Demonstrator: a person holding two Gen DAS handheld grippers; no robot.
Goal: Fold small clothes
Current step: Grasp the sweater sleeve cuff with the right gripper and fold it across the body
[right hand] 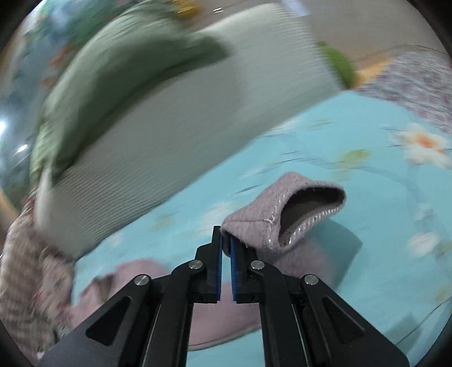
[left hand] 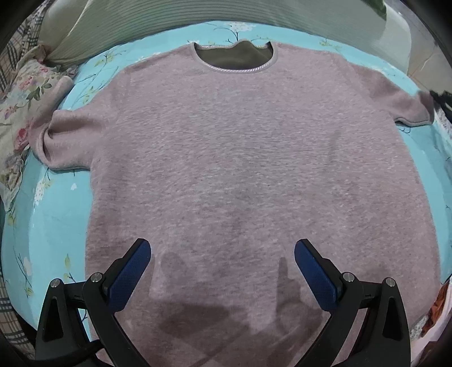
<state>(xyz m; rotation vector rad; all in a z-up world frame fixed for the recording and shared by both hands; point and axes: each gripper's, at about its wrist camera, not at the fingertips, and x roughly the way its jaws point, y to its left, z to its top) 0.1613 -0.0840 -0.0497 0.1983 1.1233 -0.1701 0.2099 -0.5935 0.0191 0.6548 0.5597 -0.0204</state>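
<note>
Right gripper (right hand: 226, 242) — pinching sleeve (right hand: 282, 209)

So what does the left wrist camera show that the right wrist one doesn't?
Only the left wrist view shows the whole pink top spread flat, neckline at the far end, both short sleeves out, with the open left gripper hovering over its lower part. Only the right wrist view shows the right gripper shut on a fold of the top beside an open, trimmed edge; the rest is motion-blurred. Both show the turquoise floral sheet and a pale green ribbed cushion.
</note>
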